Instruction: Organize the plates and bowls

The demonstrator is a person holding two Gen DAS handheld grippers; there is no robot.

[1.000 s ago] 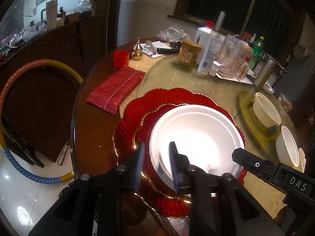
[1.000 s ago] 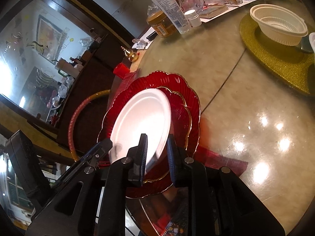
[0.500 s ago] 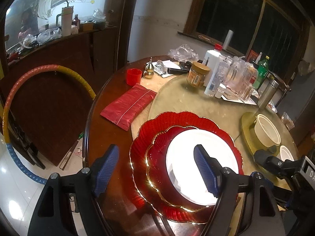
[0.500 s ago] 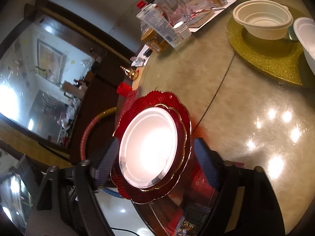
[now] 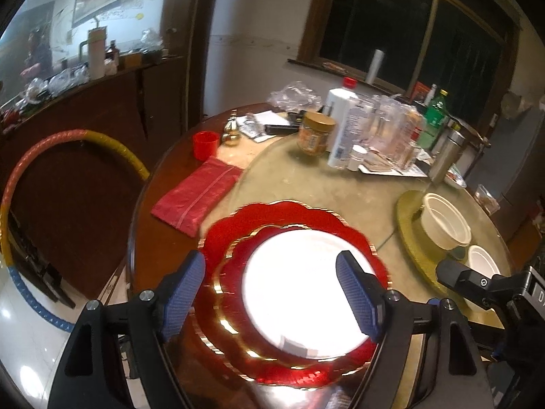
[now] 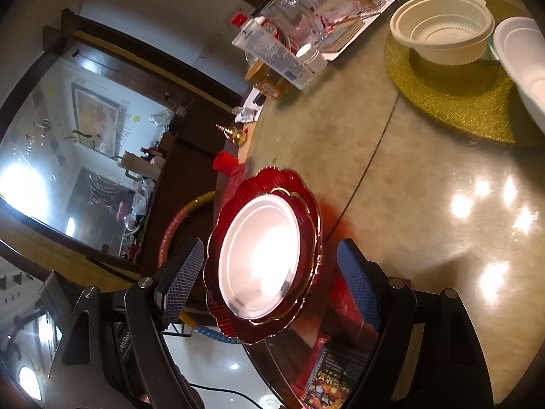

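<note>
Glossy round table (image 5: 340, 197) — dark window (image 5: 408, 24) behind

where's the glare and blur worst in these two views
Left wrist view: the white plate is blown out to featureless white, and the red plate rim is smeared by motion blur. Right wrist view: lamp reflections glare on the table; fisheye bends the room edges.

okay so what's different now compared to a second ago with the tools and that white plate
Both tools have let go of the white plate: the left tool and right tool were pinching its rim, their jaws have just been opening, and both have drawn back. The plate now rests alone on the stacked red plates. The white bowls on the gold mat stayed put.
</note>
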